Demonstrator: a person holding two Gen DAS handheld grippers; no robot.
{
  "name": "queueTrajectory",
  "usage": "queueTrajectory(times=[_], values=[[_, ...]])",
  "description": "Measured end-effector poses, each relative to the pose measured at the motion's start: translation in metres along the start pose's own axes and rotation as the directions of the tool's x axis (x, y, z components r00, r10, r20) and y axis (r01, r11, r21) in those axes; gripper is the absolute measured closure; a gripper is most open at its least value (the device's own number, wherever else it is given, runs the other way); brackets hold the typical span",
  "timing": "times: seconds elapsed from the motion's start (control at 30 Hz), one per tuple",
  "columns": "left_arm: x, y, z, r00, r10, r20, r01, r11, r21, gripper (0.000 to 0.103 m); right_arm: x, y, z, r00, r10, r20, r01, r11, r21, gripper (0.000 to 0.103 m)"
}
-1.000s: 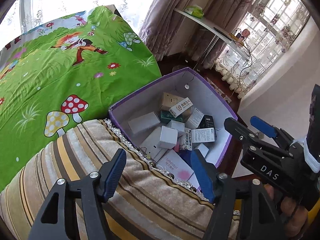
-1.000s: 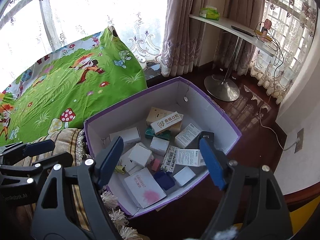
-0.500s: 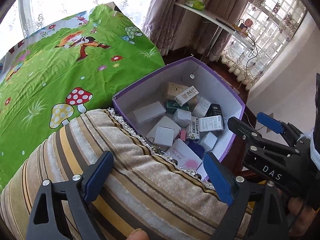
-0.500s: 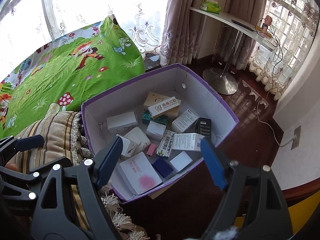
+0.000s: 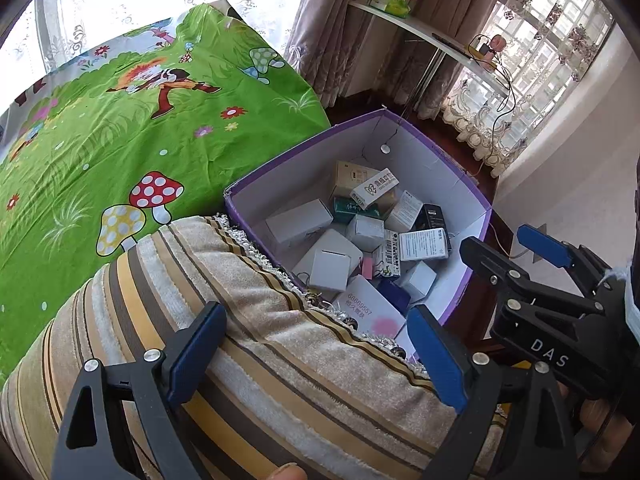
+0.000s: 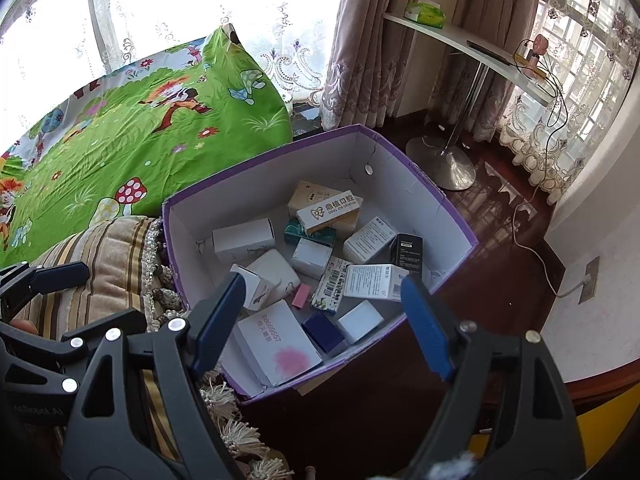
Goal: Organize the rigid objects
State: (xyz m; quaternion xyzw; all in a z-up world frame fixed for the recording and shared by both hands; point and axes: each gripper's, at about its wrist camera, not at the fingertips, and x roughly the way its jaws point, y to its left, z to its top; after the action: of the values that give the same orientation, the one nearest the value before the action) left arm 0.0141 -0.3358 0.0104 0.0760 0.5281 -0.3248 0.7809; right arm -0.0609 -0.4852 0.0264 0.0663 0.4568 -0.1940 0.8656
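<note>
Now, with both jaws open and empty, take a light, stiff small carton across its flat sides in the purple box.

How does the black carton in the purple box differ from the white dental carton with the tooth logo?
The black carton is dark with small pale print and lies on the box floor near the right wall; the dental carton is white with bold lettering and a tooth logo. The black carton rests low among the others, while the dental carton is stacked on top of a beige carton. Both are small rectangular cartons inside the purple box, untouched by either gripper.
</note>
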Motion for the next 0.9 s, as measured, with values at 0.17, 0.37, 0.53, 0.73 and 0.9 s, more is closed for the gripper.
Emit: queueTrajectory(times=[0.17,0.37,0.53,0.73,0.9], values=[[0.0005,-0.0003,-0.0002,1.000,-0.001,0.000,0.001,1.000,0.000,0.010,0.0013,0.0002,-0.0004,1.000,0.001,-0.003,-0.001,1.000,-0.001,0.021],[0.0006,-0.0004,-0.0002,1.000,0.000,0.000,0.000,1.000,-0.001,0.010,0.0017,0.0003,-0.0009,1.000,0.003,-0.004,-0.003,1.000,0.001,0.021],[0.0007,-0.0005,-0.0002,1.000,0.000,-0.001,0.000,1.000,-0.001,0.010,0.0018,0.0003,-0.0014,1.000,0.004,-0.004,-0.004,1.000,0.000,0.021],[0.0008,-0.0005,-0.0003,1.000,0.000,-0.001,0.000,1.000,-0.001,0.009,0.0022,0.0002,-0.0014,1.000,0.003,-0.005,-0.003,1.000,0.002,0.021],[0.0008,-0.0003,-0.0001,1.000,-0.001,-0.001,0.001,1.000,-0.001,0.009,0.0021,0.0004,-0.0017,1.000,0.003,-0.004,-0.003,1.000,0.002,0.021]])
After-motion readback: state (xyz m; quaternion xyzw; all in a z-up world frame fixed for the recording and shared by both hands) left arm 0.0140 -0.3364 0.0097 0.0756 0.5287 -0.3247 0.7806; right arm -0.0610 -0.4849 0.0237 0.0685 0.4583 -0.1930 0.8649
